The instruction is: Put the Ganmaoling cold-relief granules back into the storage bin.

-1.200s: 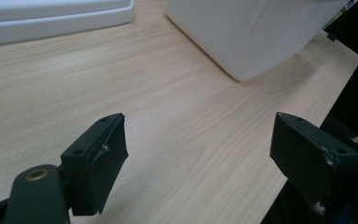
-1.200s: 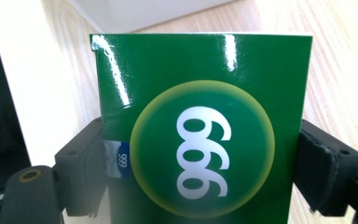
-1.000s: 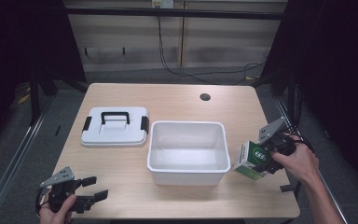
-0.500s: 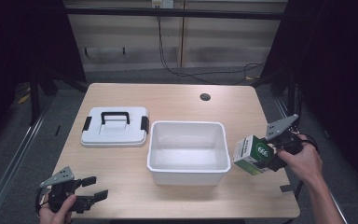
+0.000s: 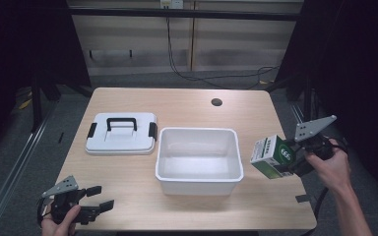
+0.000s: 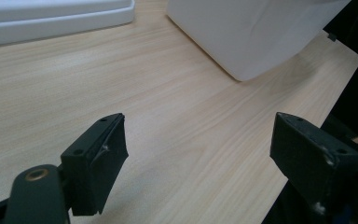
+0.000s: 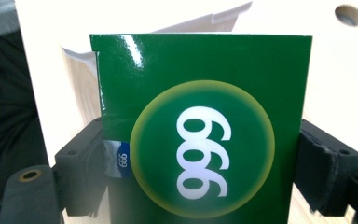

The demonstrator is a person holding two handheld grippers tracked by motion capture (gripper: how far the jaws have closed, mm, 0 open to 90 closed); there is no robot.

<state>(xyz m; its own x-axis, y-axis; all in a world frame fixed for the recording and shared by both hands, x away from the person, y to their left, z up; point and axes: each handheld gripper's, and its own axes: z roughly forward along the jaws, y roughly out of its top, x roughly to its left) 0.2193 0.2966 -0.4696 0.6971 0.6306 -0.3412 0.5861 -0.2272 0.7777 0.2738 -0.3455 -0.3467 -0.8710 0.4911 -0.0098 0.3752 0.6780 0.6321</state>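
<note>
Holding green box (image 5: 271, 157) clamped in right gripper (image 5: 295, 160) just right of white bin (image 5: 198, 182), apparently for loading; left gripper (image 5: 96, 199) idle, jaws apart.

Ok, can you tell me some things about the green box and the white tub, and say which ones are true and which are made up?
1. The right claw is gripping the green box. True.
2. The green box already lies inside the white tub. False: it is held in the air beside the tub's right side.
3. The left claw is open and holds nothing. True.
4. The white lid is on top of the tub. False: it lies on the table to the tub's left.
5. The tub has toys in it. False: it looks empty.
</note>
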